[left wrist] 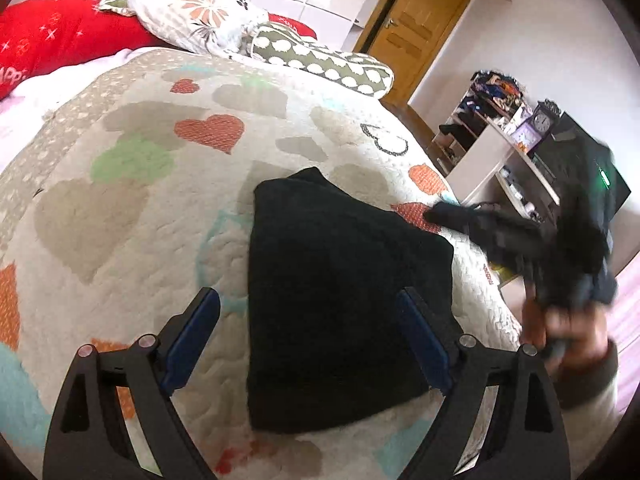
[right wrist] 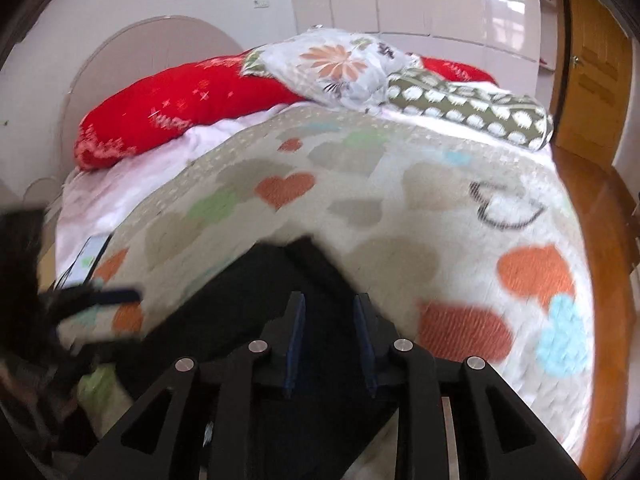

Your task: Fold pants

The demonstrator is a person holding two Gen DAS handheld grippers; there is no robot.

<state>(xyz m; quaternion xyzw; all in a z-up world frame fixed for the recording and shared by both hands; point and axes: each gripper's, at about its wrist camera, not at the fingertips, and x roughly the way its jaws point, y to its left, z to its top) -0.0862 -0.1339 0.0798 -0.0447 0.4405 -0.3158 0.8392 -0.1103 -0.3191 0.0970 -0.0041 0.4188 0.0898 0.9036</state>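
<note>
Left gripper point(left wrist: 308, 332) hangs wide open, holding nothing, over the soft, floppy folded black pants point(left wrist: 340, 300); pinch an edge.

Folded black pants point(left wrist: 340, 300) between spread, seemingly empty left gripper point(left wrist: 308, 304)

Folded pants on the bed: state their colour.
Plain black pants, no visible pattern; clearest in the left wrist view.

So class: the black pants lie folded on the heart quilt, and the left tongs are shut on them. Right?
Not quite. The pants do lie folded on the quilt, but the left tongs are open, holding nothing. The left wrist view shows it.
</note>
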